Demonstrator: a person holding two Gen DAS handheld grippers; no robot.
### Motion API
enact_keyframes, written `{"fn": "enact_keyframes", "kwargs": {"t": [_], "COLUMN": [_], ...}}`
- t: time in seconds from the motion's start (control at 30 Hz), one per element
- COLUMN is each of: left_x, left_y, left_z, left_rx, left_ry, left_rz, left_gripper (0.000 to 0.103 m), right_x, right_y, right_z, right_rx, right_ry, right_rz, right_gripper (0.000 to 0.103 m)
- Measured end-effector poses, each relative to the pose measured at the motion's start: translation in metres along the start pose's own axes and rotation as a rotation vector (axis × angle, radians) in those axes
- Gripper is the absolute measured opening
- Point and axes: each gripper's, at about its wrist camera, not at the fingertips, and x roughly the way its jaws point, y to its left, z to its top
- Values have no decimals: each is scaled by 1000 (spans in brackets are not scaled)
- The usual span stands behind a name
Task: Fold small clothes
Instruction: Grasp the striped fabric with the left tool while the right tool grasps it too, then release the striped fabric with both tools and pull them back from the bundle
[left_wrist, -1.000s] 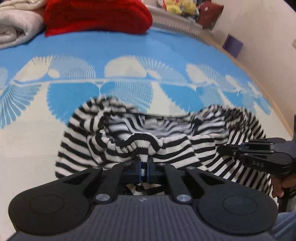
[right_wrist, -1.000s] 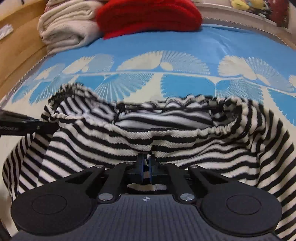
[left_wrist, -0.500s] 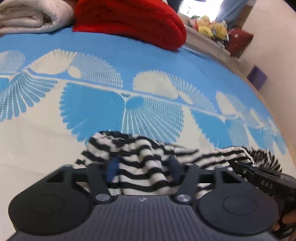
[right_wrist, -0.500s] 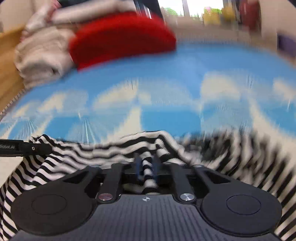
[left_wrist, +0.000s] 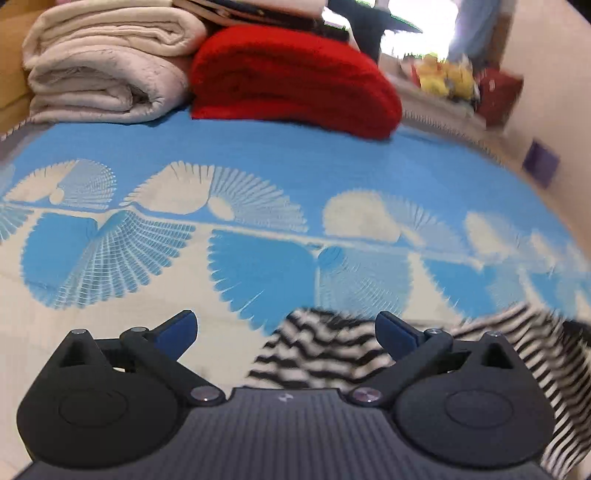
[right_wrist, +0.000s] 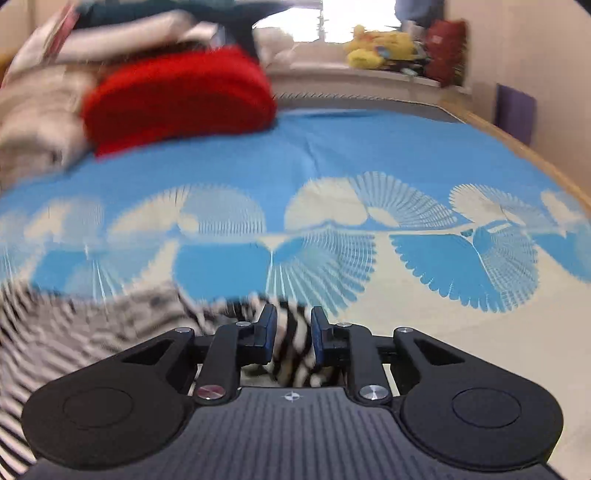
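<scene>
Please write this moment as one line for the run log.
task: fold small clothes | left gripper: open, off cloth | right gripper: partly open, striped garment between fingers | garment on bed cover

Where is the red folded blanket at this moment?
The red blanket lies at the far end of the bed cover, upper centre in the left wrist view, directly right of the folded beige blankets.
</scene>
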Motion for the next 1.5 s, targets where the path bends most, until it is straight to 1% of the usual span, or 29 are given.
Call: {"fn": "enact_keyframes", "kwargs": {"t": [0.03, 0.07, 0.1, 0.17, 0.23, 0.27, 0.3, 0.37, 0.4, 0.47, 0.5, 0.53, 0.57, 0.6, 0.67, 0.73, 0.83, 0.87, 0.93, 0.97, 1.03, 1.1, 1.13, 1.17, 1.23, 1.3, 1.4, 1.43, 1.5], "left_x": [4, 8, 12, 20, 26, 29, 32, 35, 36, 39, 41, 43, 46, 48, 51, 51, 50, 49, 46, 43, 36, 29, 27, 26, 27, 29, 28, 28, 35], "left_y": [-3, -4, -7, -15, -22, -24, -25, -26, -25, -20, -18, -15, -11, -8, -2, -2, -4, -4, -3, -1, 5, 13, 17, 20, 23, 23, 18, 15, 7], "left_z": [-1, -6, -8, -18, -25, -27, -30, -32, -32, -29, -28, -27, -27, -27, -27, -27, -26, -25, -23, -21, -16, -12, -11, -10, -11, -16, -27, -32, -40], "left_rx": [37, 64, 83, 128, 164, 174, 182, 189, 185, 168, 157, 145, 129, 115, 88, 83, 102, 105, 100, 92, 65, 28, 15, 9, 24, 75, 146, 176, 260], "left_ry": [31, 53, 64, 77, 92, 97, 100, 103, 104, 109, 111, 115, 124, 134, 150, 149, 134, 131, 128, 121, 106, 86, 84, 91, 119, 161, 204, 210, 232], "left_rz": [0, -2, 4, 18, 19, 24, 27, 29, 30, 37, 48, 62, 72, 75, 74, 76, 93, 97, 97, 90, 81, 76, 67, 61, 60, 64, 12, 13, 82], "left_gripper": [103, 103, 103, 103, 103, 103, 103, 103, 103, 103, 103, 103, 103, 103, 103, 103, 103, 103, 103, 103, 103, 103, 103, 103, 103, 103, 103, 103, 103], "right_x": [1, 4, 7, 17, 30, 36, 41, 42, 32, 9, 2, -3, -2, 5, 30, 56, 81, 83, 75, 68, 46, 21, 8, -1, -12, -15, -14, -12, -8], "right_y": [5, 11, 18, 25, 28, 28, 27, 21, 14, -16, -32, -48, -59, -67, -79, -81, -65, -59, -55, -59, -64, -69, -71, -74, -76, -76, -76, -76, -74], "right_z": [-4, -8, -13, -18, -25, -26, -26, -16, -7, 16, 22, 25, 26, 24, 15, 4, -4, -3, 1, 6, 14, 16, 15, 14, 11, 6, 2, 2, 0], "right_rx": [-48, -111, -167, -247, -270, -255, -233, -155, -80, 166, 272, 354, 391, 408, 444, 443, 356, 321, 286, 295, 319, 318, 308, 297, 264, 227, 190, 182, 175], "right_ry": [2, 11, 15, 32, 34, 34, 39, 22, -8, -62, -94, -134, -152, -146, -78, 3, 68, 78, 66, 48, -4, -62, -91, -111, -125, -113, -79, -62, -23], "right_rz": [-6, -9, -15, -24, -55, -62, -52, -49, -3, 175, 243, 268, 236, 182, 108, 35, -17, -39, -81, -85, -82, -82, -87, -92, -106, -106, -81, -59, 50], "right_gripper": [37, 49, 51, 51, 49, 38, 3, 5, 4, 5, 5, 5, 5, 4, 2, 2, 2, 3, 3, 4, 15, 43, 48, 51, 51, 51, 51, 51, 51]}}
